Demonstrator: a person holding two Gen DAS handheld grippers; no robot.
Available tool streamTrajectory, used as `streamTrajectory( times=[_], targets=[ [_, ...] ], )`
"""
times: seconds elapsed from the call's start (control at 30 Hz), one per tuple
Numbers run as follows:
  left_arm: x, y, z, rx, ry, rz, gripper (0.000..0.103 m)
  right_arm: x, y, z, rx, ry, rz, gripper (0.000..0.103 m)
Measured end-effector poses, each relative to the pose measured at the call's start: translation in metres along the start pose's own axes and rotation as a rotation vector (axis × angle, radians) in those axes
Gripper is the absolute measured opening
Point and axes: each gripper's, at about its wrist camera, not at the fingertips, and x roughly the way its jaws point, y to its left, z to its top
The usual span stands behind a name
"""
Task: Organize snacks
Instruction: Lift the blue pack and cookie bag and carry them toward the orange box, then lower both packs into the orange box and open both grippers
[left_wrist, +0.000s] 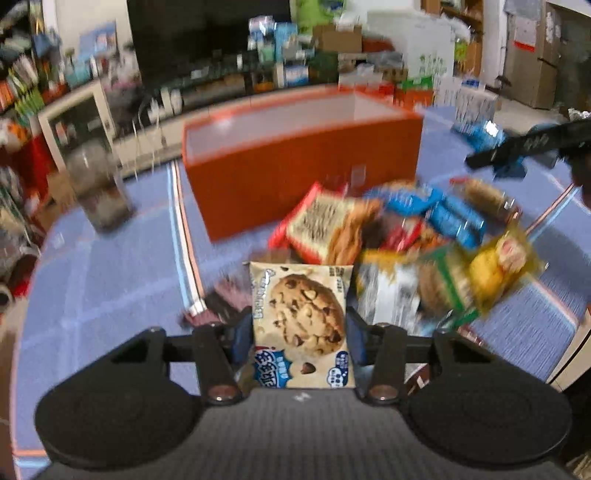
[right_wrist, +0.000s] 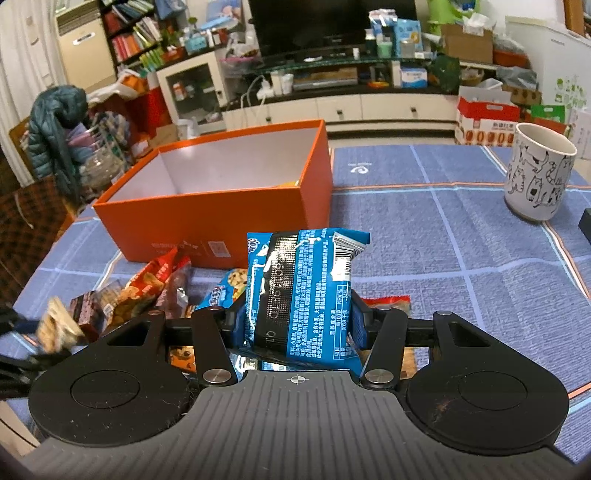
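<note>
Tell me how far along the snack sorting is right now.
Barely started: the orange cardboard box looks almost empty, with only a yellow scrap showing inside. In hand: the left gripper is shut on a beige chocolate-chip cookie packet, and the right gripper is shut on a blue foil snack packet. Left: the pile of mixed snack packets on the blue tablecloth.

Left view motion-blurred thruout — right view sharp, even indoor light; fisheye bends edges, corners dark.
</note>
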Motion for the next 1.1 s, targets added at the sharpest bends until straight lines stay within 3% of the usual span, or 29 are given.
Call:
streamTrajectory(
  times=[0.27, 0.43, 0.57, 0.83, 1.0, 1.1],
  targets=[
    [-0.016, 0.006, 0.018, -0.104, -0.079, 0.087, 0.05, -0.005, 0.008, 0.002, -0.017, -0.04, -0.006, 0.039],
    [-0.019, 0.008, 0.039, -0.15, -0.143, 0.097, 0.05, -0.016, 0.025, 0.008, -0.086, -0.114, -0.011, 0.039],
    [-0.017, 0.009, 0.051, -0.161, -0.167, 0.103, 0.049, -0.017, 0.035, 0.015, -0.095, -0.118, 0.002, 0.039],
    [0.014, 0.024, 0.091, -0.207, -0.181, 0.093, 0.049, -0.006, 0.042, 0.052, -0.052, -0.134, 0.036, 0.039],
    [0.04, 0.027, 0.134, -0.216, -0.216, 0.083, 0.049, 0.027, 0.047, 0.088, -0.069, -0.125, 0.033, 0.039],
    [0.06, 0.025, 0.153, -0.208, -0.196, 0.08, 0.049, 0.05, 0.047, 0.105, -0.049, -0.106, 0.03, 0.039]
  ],
)
